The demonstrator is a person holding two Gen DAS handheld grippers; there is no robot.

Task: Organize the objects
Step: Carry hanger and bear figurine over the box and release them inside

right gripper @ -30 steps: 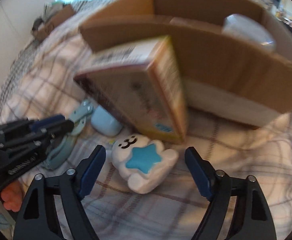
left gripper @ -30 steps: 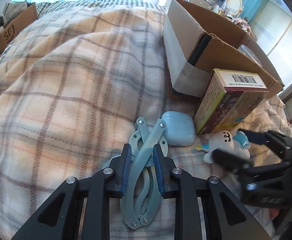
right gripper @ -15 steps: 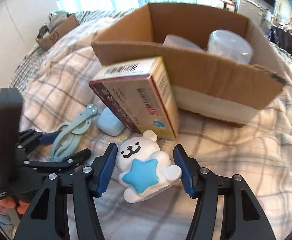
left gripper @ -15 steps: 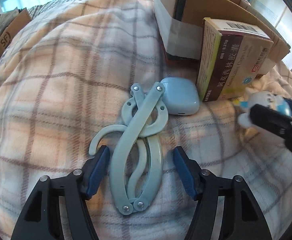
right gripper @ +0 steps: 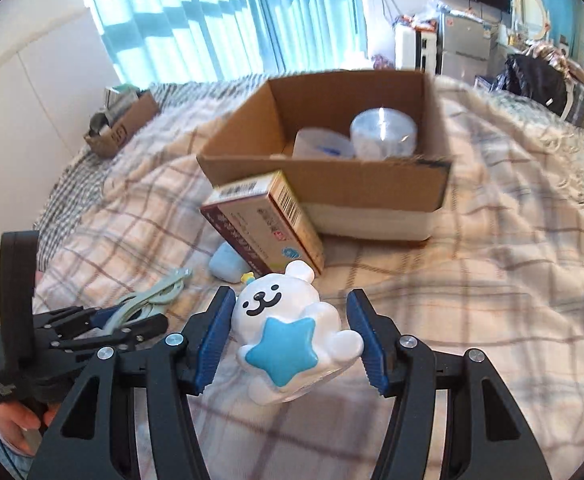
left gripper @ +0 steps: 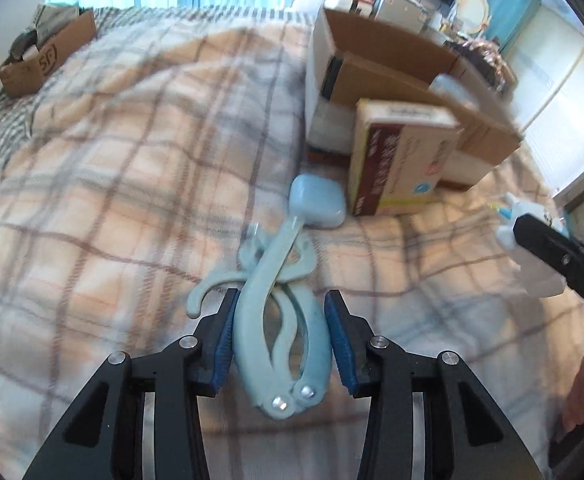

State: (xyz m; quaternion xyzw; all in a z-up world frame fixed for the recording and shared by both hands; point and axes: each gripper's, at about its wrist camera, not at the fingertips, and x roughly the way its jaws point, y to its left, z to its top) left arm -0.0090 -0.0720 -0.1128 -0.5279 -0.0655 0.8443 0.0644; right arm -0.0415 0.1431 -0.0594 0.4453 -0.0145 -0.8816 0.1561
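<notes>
My left gripper (left gripper: 279, 334) is shut on a pale blue plastic clip hanger (left gripper: 277, 320), with the pads against both its sides. My right gripper (right gripper: 292, 334) is shut on a white bear figure with a blue star (right gripper: 287, 332) and holds it off the plaid blanket (right gripper: 472, 300). The bear also shows at the right edge of the left wrist view (left gripper: 532, 236). A brown and yellow medicine box (right gripper: 267, 224) leans against the open cardboard box (right gripper: 332, 184). A pale blue earbud case (left gripper: 318, 204) lies beside the medicine box.
The cardboard box holds two clear plastic containers (right gripper: 384, 132). A smaller cardboard box (right gripper: 119, 128) with odds and ends sits at the far left of the bed. Furniture and curtains stand behind the bed.
My left gripper opened, then closed again on the clip hanger. My right gripper closed on the bear figure and lifted it up and back from the medicine box.
</notes>
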